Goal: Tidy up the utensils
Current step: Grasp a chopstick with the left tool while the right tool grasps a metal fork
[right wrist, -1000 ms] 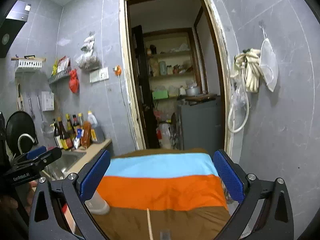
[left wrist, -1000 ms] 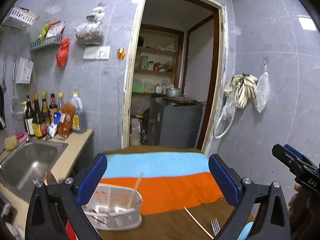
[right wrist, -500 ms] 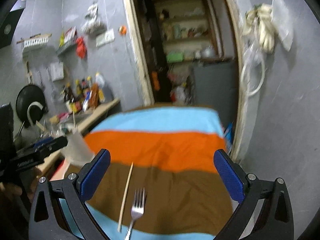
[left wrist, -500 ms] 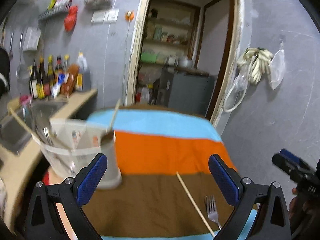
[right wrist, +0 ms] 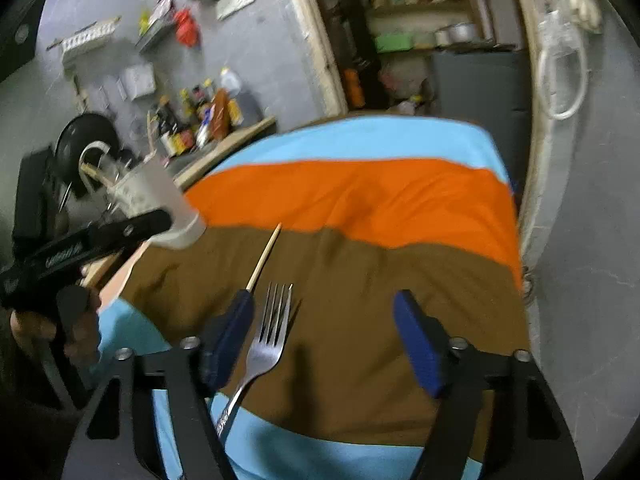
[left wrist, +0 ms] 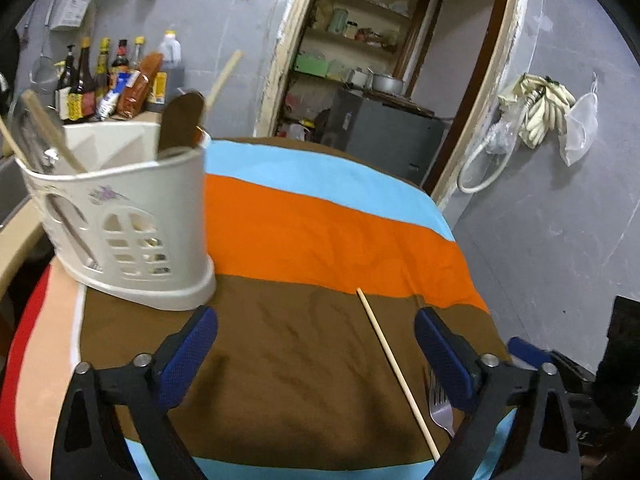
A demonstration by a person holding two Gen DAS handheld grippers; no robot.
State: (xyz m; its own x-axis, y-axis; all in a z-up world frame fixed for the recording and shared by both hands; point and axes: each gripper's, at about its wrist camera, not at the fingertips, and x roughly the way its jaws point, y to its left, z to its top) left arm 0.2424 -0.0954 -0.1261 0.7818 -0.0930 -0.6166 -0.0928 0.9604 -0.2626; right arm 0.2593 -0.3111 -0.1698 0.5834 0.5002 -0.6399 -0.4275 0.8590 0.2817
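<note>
Your left gripper [left wrist: 316,354] hovers over the brown band of the striped cloth [left wrist: 320,232] on the table with its jaws spread wide and nothing between them; the cream utensil holder [left wrist: 120,224] stands upright just ahead and to its left, already carrying chopsticks and a dark-handled tool. Your right gripper [right wrist: 324,336] also has its jaws released, low over the cloth, with the fork [right wrist: 264,344] lying flat between them, nearer the left jaw, tines pointing away from you. A single chopstick [right wrist: 264,256] lies just beside the fork on its left, its near end hidden behind that left jaw.
</note>
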